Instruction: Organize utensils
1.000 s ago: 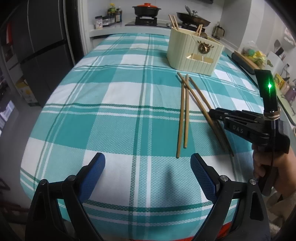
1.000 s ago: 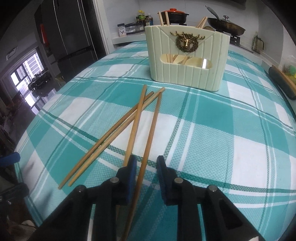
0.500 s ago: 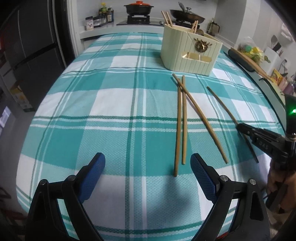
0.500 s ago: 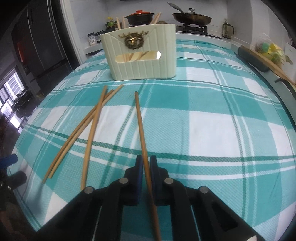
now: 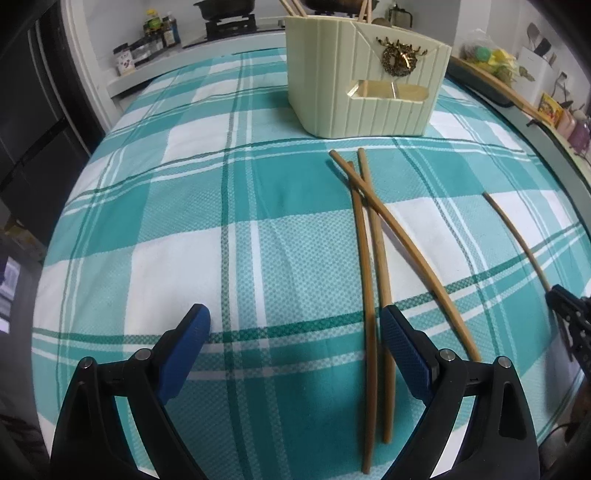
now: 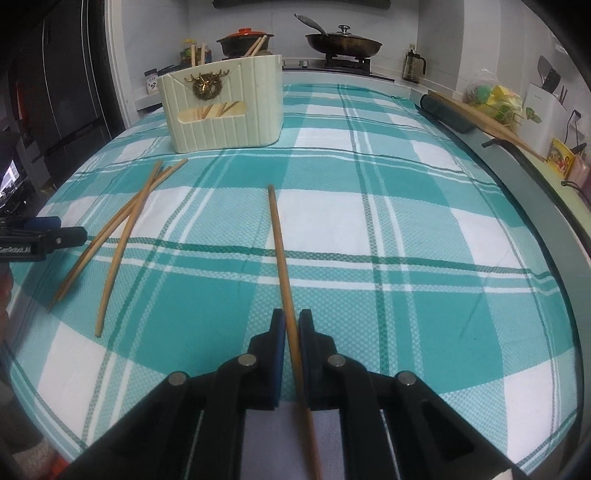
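Note:
My right gripper [image 6: 291,325] is shut on one wooden chopstick [image 6: 280,251], which sticks out forward over the teal checked cloth; the same chopstick [image 5: 517,236] and the right gripper's tip [image 5: 561,299] show at the right edge of the left wrist view. Three loose chopsticks [image 5: 369,258] lie crossed on the cloth, also seen as loose chopsticks [image 6: 122,229] left of the held one. My left gripper [image 5: 295,332] is open just above the cloth, its right finger beside two of them. A cream utensil holder [image 5: 365,92] with chopsticks inside stands beyond, cream holder [image 6: 221,107].
The table's right edge [image 6: 546,206] runs along a counter with a dark roll [image 6: 447,114] and a wooden board. A stove with a pot [image 6: 243,40] and pan [image 6: 343,42] is behind the holder. Spice jars [image 5: 159,33] stand at the back left.
The right gripper closed on one chopstick and carried it rightward, away from the other three. The left gripper moved forward and right, so the loose chopsticks now lie by its right finger.

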Available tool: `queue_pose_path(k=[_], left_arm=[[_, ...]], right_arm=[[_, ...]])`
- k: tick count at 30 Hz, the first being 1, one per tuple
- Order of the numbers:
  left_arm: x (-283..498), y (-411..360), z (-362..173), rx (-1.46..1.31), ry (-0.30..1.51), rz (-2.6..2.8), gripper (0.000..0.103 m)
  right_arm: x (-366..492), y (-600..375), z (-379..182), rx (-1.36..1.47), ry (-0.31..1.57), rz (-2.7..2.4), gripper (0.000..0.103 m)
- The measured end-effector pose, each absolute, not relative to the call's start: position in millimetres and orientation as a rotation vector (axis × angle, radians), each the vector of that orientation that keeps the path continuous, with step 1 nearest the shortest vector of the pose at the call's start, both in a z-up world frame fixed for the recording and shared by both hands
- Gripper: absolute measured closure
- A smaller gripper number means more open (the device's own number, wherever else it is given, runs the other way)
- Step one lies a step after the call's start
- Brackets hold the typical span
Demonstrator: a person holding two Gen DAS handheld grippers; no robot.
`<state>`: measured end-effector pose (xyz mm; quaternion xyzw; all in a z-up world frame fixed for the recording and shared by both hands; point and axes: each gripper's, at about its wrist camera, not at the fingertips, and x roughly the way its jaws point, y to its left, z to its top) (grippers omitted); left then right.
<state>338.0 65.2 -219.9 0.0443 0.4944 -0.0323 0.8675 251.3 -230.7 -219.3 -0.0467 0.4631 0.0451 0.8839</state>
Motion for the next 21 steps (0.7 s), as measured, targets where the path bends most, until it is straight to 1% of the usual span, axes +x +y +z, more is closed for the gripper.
queue_pose_path(k=[1, 8, 9, 10, 11, 12, 13, 14, 15, 16, 21], left_arm=[[340.6, 64.1, -222.5, 0.106, 1.038, -0.063, 0.008], [355.3, 58.7, -227.4, 0.121, 1.058, -0.072, 0.009], [357.9, 59.6, -227.7, 0.104, 1.063, -0.082, 0.013], [359.9, 60.4, -227.9, 0.078, 1.068, -0.1, 0.021], [360.6, 60.3, -226.4, 0.067, 1.064, -0.101, 0.025], [359.6, 58.4, -224.5, 0.073, 1.055, -0.103, 0.041], [358.3, 56.0, -222.5, 0.069, 1.052, -0.124, 0.064], [356.6, 53.7, -220.8, 0.071, 1.05, -0.124, 0.073], [354.5, 52.1, -220.3, 0.083, 1.049, -0.102, 0.092], [352.3, 52.2, -220.3, 0.08, 1.048, -0.094, 0.097], [331.7, 69.2, -220.6, -0.02, 1.037, -0.024, 0.097]], right_arm=[[251.0, -231.1, -219.1, -0.096, 0.963, 0.095, 0.096], [249.7, -231.3, -219.3, -0.09, 0.959, 0.096, 0.096], [249.8, -231.4, -219.3, -0.092, 0.959, 0.096, 0.096], [249.8, -230.9, -219.0, -0.093, 0.958, 0.096, 0.096], [250.0, -230.9, -219.0, -0.093, 0.957, 0.096, 0.096], [250.4, -231.0, -219.0, -0.092, 0.956, 0.096, 0.096], [250.9, -231.3, -218.9, -0.089, 0.955, 0.097, 0.096], [251.3, -232.0, -218.7, -0.084, 0.955, 0.097, 0.096], [251.6, -233.0, -218.7, -0.08, 0.955, 0.098, 0.096], [251.9, -233.3, -218.5, -0.08, 0.955, 0.095, 0.096], [252.1, -239.6, -217.6, -0.071, 0.957, 0.065, 0.096]])
